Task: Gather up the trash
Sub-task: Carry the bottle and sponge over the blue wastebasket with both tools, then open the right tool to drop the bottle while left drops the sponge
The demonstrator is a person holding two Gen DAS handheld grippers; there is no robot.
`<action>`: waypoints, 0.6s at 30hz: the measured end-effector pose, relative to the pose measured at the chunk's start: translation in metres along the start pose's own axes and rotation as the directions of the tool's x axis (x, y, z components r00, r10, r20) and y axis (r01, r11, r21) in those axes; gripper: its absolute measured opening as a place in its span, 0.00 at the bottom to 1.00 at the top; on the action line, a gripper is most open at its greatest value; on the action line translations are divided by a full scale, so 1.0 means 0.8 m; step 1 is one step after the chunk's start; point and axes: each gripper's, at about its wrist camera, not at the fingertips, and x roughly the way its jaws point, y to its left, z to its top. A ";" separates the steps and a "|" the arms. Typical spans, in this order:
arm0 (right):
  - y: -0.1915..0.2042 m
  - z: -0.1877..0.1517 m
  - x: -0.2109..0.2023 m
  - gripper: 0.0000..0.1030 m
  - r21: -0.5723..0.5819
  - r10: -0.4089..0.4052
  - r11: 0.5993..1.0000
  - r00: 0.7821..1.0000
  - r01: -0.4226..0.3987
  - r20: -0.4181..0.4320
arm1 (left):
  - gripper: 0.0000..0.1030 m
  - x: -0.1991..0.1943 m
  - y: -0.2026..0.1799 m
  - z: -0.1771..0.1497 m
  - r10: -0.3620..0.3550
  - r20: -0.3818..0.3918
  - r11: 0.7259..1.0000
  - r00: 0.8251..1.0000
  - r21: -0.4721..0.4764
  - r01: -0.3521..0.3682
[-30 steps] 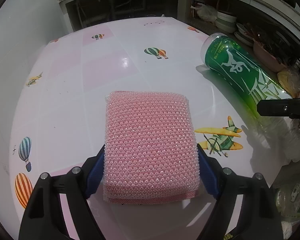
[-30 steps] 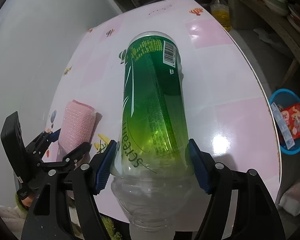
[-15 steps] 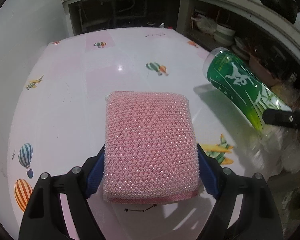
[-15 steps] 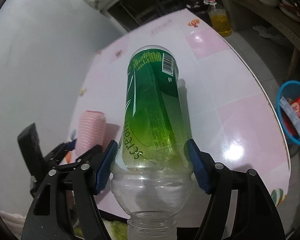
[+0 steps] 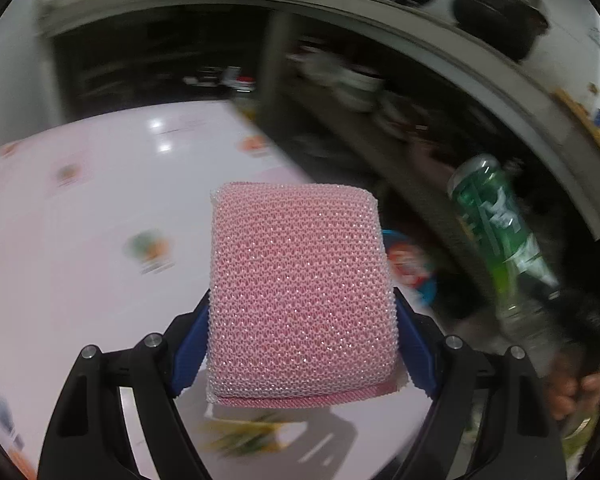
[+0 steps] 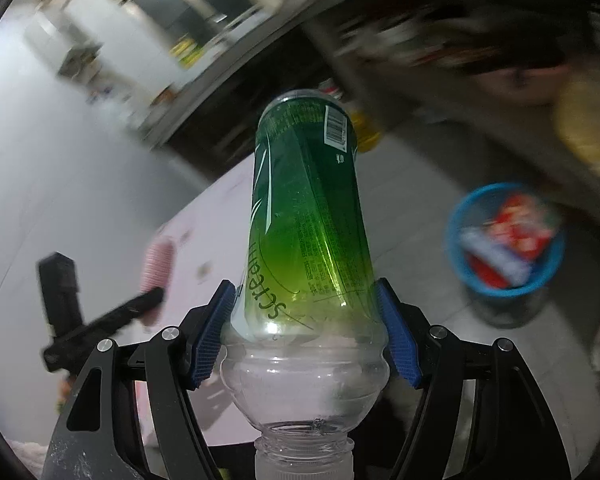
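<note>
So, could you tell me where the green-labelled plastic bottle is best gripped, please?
Across its lower label, just above the clear shoulder, from the neck end, as the right gripper does with the green-labelled plastic bottle: the round body fits between the pads and the bulging shoulder probably resists slipping.

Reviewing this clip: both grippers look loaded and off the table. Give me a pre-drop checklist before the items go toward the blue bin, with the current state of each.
1. Left gripper clamped on the pink sponge: ok, both blue pads press its sides.
2. Right gripper clamped on the green bottle: ok, pads grip just above the clear shoulder.
3. Blue bin in sight: ok, on the floor to the right in the right wrist view, already holding red and white packaging.
4. Bottle over the bin: not ok, the bin lies off to the side.
5. Sponge over the bin: cannot tell, the sponge hides most of it.
6. Bottle capped: not ok, its neck looks open.
</note>
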 end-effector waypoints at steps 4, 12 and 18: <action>-0.070 0.008 -0.011 0.64 0.042 -0.125 0.991 0.992 0.125 -0.001 | 0.77 0.070 -0.069 0.045 -0.120 -0.095 0.993 0.988 0.005 0.121; -0.177 0.023 0.051 0.64 0.055 -0.288 0.953 0.949 0.297 -0.132 | 0.77 0.276 -0.179 0.074 -0.187 -0.414 0.982 0.891 -0.113 0.154; -0.245 0.049 0.119 0.64 0.046 -0.326 0.938 0.918 0.344 -0.226 | 0.78 0.396 -0.206 0.062 -0.152 -0.569 0.980 0.808 -0.194 0.047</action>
